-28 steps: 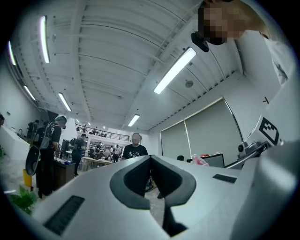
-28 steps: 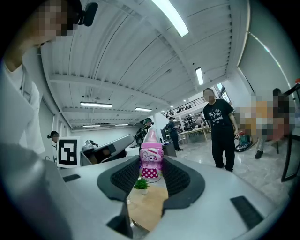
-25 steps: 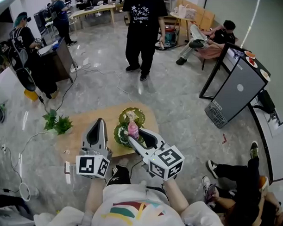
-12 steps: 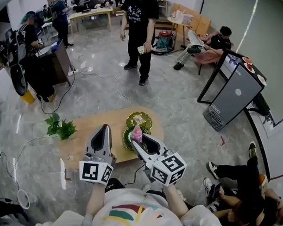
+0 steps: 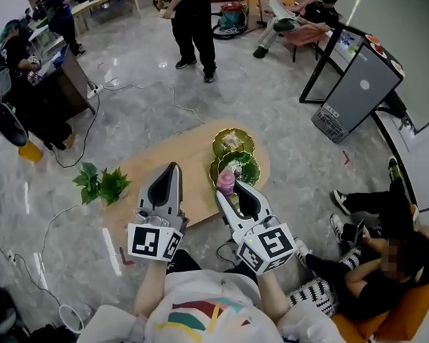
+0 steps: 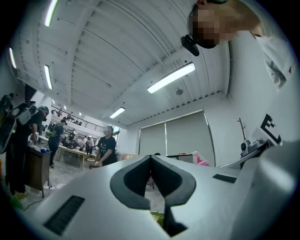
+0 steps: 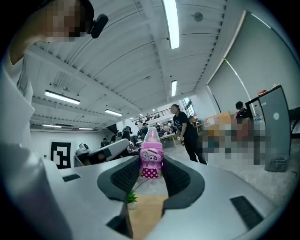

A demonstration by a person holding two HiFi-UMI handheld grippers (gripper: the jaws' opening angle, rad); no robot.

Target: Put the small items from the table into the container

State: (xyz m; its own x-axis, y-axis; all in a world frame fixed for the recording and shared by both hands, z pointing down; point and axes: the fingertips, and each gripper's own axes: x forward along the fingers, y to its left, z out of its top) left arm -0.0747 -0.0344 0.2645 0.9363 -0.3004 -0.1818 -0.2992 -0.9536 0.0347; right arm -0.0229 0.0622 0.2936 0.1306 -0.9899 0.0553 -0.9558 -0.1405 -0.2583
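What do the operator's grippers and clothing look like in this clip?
Both the left gripper and right gripper are light grey wedges with dark, pad-lined jaws. Each carries a white cube printed with black square markers. The person wears a white T-shirt with coloured stripes.

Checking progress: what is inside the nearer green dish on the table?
The nearer green dish holds pale small items, too small to identify. The pink bottle in the right gripper covers its near edge.

Small leafy green plant (image 5: pixel 101 184) as anchor: yellow bucket (image 5: pixel 30 152) up-left of it, grey black-framed cabinet (image 5: pixel 359 86) far right, black-clothed standing person (image 5: pixel 191 22) way beyond.
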